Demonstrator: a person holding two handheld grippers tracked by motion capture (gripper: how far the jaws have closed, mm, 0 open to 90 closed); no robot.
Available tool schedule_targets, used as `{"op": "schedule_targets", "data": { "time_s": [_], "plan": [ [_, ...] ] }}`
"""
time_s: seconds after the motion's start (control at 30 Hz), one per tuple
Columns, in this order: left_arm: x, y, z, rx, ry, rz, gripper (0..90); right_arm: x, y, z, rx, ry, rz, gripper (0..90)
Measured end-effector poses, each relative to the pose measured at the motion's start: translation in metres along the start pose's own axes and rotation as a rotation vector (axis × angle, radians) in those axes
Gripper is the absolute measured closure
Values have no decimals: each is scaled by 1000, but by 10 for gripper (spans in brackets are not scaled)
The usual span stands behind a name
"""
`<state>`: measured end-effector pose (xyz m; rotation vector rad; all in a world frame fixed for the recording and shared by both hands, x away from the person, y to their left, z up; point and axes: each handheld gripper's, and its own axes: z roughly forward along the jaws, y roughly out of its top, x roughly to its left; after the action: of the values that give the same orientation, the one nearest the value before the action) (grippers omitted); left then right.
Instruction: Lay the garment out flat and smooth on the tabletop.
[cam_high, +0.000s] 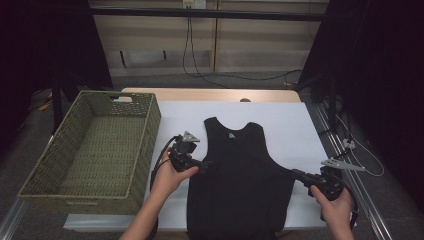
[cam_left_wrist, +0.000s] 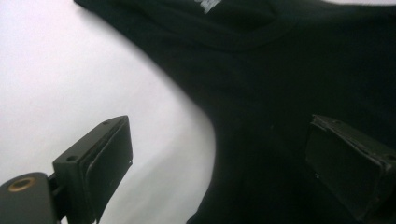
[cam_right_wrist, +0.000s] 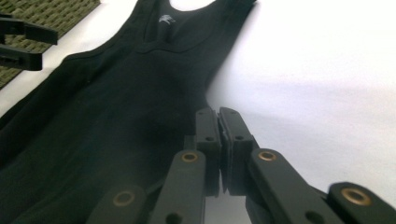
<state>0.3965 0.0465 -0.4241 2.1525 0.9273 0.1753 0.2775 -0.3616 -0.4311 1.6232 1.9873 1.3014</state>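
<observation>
**Hidden, cropped, blurred**

Black tank top (cam_high: 239, 175): hem cut off by bottom edge of high view; lower body cropped at left and bottom of the right gripper view. Neck label (cam_left_wrist: 207, 4) clipped at top edge of left gripper view, print unreadable. Right gripper (cam_right_wrist: 218, 140): jaws pressed together at the garment's edge; fabric pinched or not, cannot tell. Green wicker basket (cam_high: 145, 131): near corner lost in shadow, lower left.

Black tank top (cam_high: 240, 175), green woven basket (cam_high: 95, 150)
</observation>
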Motion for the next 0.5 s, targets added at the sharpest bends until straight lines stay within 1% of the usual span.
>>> {"op": "schedule_targets", "data": {
  "time_s": [0.07, 0.1, 0.13, 0.17, 0.2, 0.23, 0.27, 0.3, 0.33, 0.4, 0.43, 0.47, 0.5],
  "plan": [
    [-1, 2, -1, 7, -11, 7, 81, 0, 0, -3, -7, -1, -5, 876],
    [-1, 2, -1, -1, -6, 5, 81, 0, 0, -6, -7, -3, -1, 876],
    [-1, 2, -2, -4, -7, 1, 81, -2, 0, -9, -11, -5, 2, 876],
    [-1, 1, -2, 4, -11, 7, 81, -6, 1, -18, -27, -15, 15, 876],
    [-1, 1, -2, 4, -11, 7, 81, -6, 1, -18, -27, -15, 15, 876],
    [0, 0, -3, 6, -9, 5, 81, -9, 2, -23, -35, -22, 24, 877],
    [0, 1, -3, 1, -2, 0, 81, -11, 4, -28, -51, -38, 29, 877],
    [0, 1, -4, -4, -1, -5, 81, -16, 5, -34, -62, -74, 18, 876],
    [0, 2, -5, -15, 4, -9, 81, -16, 5, -34, -62, -74, 18, 876],
    [-1, 2, -5, -14, -6, -8, 81, -22, 2, -34, -57, -73, 36, 875],
    [-1, 2, -4, -9, -5, -2, 81, -26, -2, -31, -36, -79, 47, 872],
    [-1, 2, -3, -7, -7, -8, 81, -26, -2, -31, -36, -79, 47, 872],
    [-1, 2, -2, -6, -2, -10, 82, -28, -4, -28, -23, -90, 44, 871]
  ]
}}
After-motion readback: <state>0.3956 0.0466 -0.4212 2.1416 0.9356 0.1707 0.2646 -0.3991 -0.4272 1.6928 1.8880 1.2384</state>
